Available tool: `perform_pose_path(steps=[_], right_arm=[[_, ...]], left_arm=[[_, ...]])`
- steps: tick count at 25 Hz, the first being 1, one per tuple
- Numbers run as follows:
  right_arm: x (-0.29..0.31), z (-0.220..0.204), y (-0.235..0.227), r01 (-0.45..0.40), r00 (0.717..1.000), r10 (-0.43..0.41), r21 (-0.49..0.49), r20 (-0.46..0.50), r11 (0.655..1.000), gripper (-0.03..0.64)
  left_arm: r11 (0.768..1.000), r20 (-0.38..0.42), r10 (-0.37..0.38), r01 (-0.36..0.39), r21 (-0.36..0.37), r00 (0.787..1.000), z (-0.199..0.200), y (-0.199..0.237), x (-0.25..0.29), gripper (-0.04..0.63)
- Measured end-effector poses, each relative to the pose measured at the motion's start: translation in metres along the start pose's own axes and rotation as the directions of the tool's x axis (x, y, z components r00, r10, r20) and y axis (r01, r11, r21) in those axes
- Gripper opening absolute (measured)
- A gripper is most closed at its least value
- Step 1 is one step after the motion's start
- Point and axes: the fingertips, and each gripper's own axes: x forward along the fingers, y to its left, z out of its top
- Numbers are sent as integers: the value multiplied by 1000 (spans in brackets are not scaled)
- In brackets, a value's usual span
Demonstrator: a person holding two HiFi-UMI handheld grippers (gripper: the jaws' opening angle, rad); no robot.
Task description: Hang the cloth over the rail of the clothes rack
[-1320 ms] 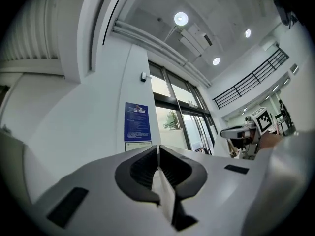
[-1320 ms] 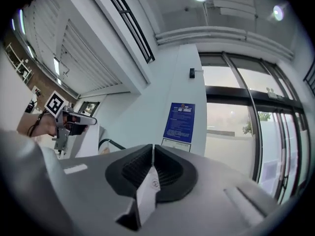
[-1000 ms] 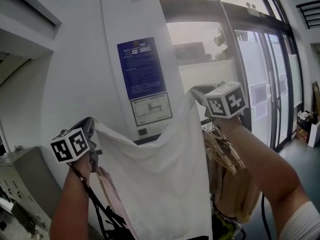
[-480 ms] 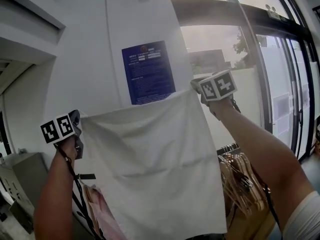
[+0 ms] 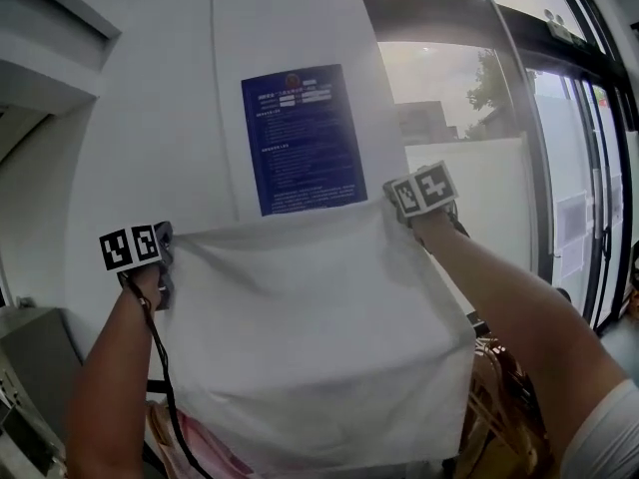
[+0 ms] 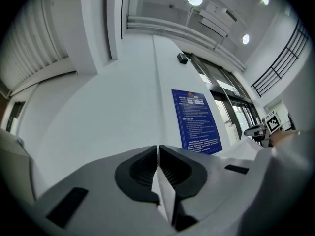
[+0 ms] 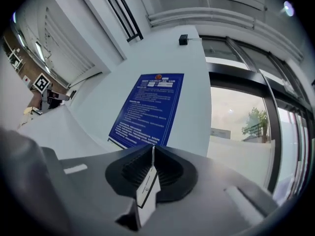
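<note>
A white cloth (image 5: 310,347) hangs spread out flat in front of me, held up by its two top corners. My left gripper (image 5: 165,265) is shut on the left corner, and a fold of the cloth (image 6: 166,196) sits pinched between its jaws. My right gripper (image 5: 394,206) is shut on the right corner, where a strip with a small label (image 7: 146,191) shows between the pads. Both grippers are raised high at about the same level, the right a little higher. No rail of the clothes rack shows; the cloth covers what is behind it.
A white pillar with a blue notice (image 5: 300,138) stands straight ahead. Glass doors (image 5: 574,188) fill the right side. Wooden hangers with garments (image 5: 504,397) show at the lower right, pink fabric (image 5: 190,447) at the lower left, a grey cabinet (image 5: 30,357) far left.
The two grippers have moved apart and pulled the sagging cloth taut and flat. The cloth now hides more of the hangers and the rack behind it.
</note>
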Motion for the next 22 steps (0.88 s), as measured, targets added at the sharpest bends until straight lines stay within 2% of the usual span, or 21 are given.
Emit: perform_pose_path(steps=[4,8,12,16,18,20,22], right_arm=[[29,-40,-6,-2,998,5,55,-67,999,17],[49,-87,1,-31,991,50,148,-124,989,17],[61,-110,9,-38,983,59,125,-175,991,17],[67,-114,15,-37,979,52,77,-199,996,26],[69,-116,15,-32,977,47,75,-210,997,73],[71,-118,15,-32,974,50,82,-223,996,114],[71,-119,16,-32,973,51,85,-227,996,114]], left_arm=[[999,-35,-26,25,-34,999,-28,5,44,17],[997,-107,-6,-2,-72,994,-76,16,76,17],[992,-191,-14,-9,-122,981,-124,19,94,18],[993,-197,-6,-18,-118,980,-132,23,100,22],[994,-189,-5,-16,-111,982,-129,23,102,97],[994,-188,-7,-14,-111,982,-129,22,103,103],[993,-189,-7,-14,-113,982,-129,22,103,104]])
